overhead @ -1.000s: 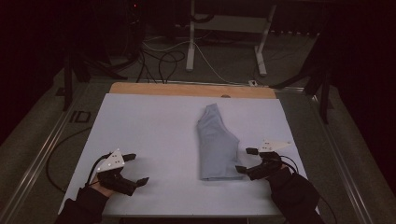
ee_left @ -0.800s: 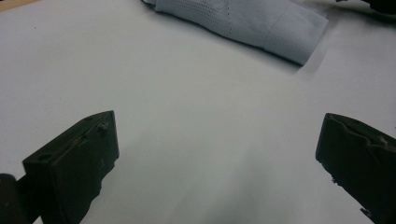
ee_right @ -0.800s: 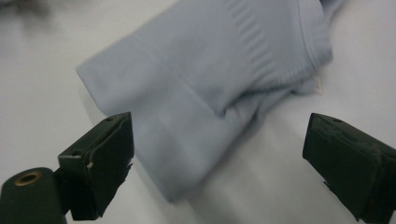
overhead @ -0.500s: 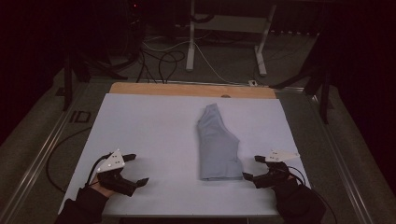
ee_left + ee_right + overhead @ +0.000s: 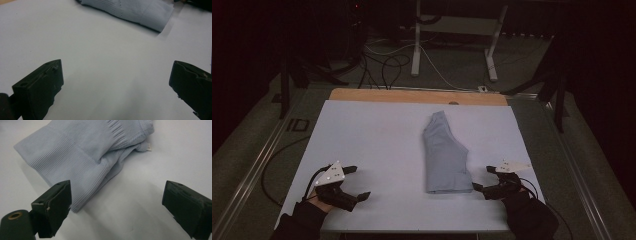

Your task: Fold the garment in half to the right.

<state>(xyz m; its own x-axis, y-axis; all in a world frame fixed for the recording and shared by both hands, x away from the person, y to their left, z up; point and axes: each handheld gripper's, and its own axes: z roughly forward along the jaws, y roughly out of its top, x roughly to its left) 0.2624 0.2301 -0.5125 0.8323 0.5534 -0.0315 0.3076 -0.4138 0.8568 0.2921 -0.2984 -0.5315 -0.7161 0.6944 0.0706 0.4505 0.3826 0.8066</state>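
A folded light blue knit garment (image 5: 443,155) lies on the white table, a little right of centre, its ribbed hem toward the front edge. In the right gripper view the ribbed hem of the garment (image 5: 82,157) lies just beyond the jaws. My right gripper (image 5: 484,179) rests open at the garment's near right corner, close to the cloth, nothing between its jaws. My left gripper (image 5: 357,182) is open over bare table at the front left, well apart from the garment (image 5: 130,11), which shows far off in the left gripper view.
The white table top (image 5: 377,135) has a wooden strip (image 5: 417,96) along its far edge. Beyond it stand desk legs (image 5: 417,40) and loose cables (image 5: 387,65) on the floor. A rail (image 5: 257,165) runs along the table's left side.
My right gripper has drawn back toward the front edge and slightly right, away from the garment's side. The left gripper and the garment have stayed put.
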